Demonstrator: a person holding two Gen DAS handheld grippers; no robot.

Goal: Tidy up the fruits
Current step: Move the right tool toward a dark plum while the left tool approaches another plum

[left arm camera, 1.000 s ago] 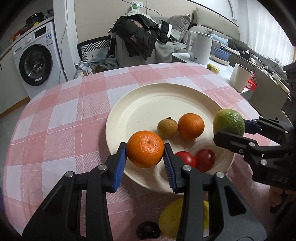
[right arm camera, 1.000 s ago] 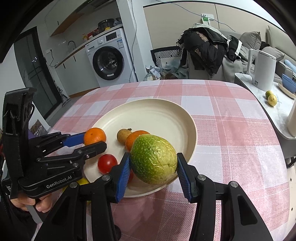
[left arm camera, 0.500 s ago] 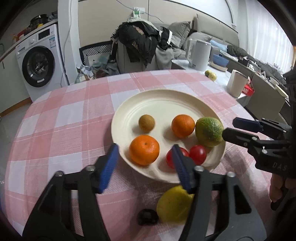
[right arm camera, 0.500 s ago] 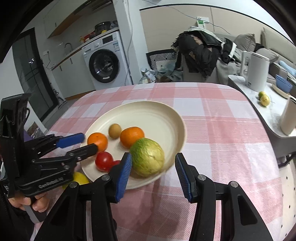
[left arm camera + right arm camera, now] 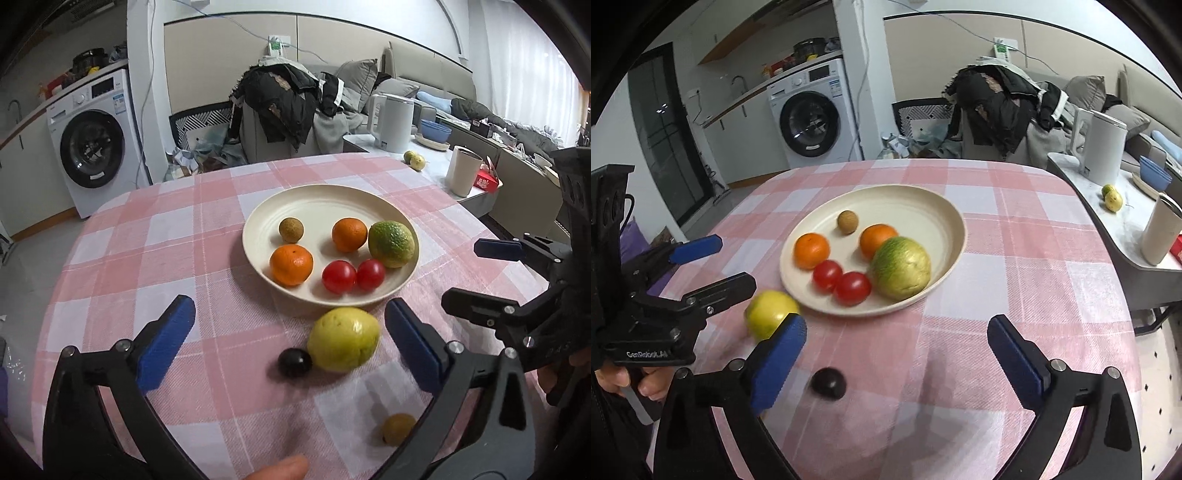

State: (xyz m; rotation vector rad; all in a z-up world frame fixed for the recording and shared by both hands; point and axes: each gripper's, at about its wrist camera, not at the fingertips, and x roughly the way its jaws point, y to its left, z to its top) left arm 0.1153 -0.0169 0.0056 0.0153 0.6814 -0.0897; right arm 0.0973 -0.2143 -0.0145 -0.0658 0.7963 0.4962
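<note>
A washing machine (image 5: 91,147) stands by white walls, beside a clothes-heaped sofa (image 5: 369,99).

In the left wrist view the small yellow-brown fruit (image 5: 398,428) at the bottom is partly covered by the left gripper (image 5: 291,347) finger in front of it, so its kind cannot be told. A fingertip (image 5: 280,469) is cut off by the bottom edge. In the right wrist view the yellow fruit (image 5: 771,310) is partly hidden behind the left gripper's black arm and a blue pad of the right gripper (image 5: 897,356). The dark round fruit (image 5: 828,383) is blurred, and its type cannot be told. The hand (image 5: 631,384) under the left gripper is mostly hidden. Labels on the washing machine (image 5: 810,114) are too small to read.
</note>
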